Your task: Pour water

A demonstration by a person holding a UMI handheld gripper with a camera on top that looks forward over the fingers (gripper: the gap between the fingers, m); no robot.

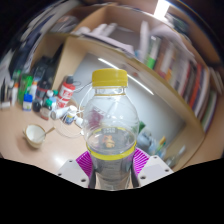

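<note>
I see the clear bottle (109, 125) with its yellow cap (109, 77) standing upright between my gripper (112, 163) fingers, whose magenta pads (87, 160) press against its lower sides, so the claw is pinching it. Water sits low in the bottle. Beyond it, on the table (25, 155), a small white cup (35, 134) rests off to the left, with cluttered bottles (55, 97) farther back.

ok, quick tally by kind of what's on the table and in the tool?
Clear bottle with yellow cap, held in the tool: 1
White cup on the table: 1
Cluster of small bottles beyond: too blurred to count
Total countable: 2
</note>
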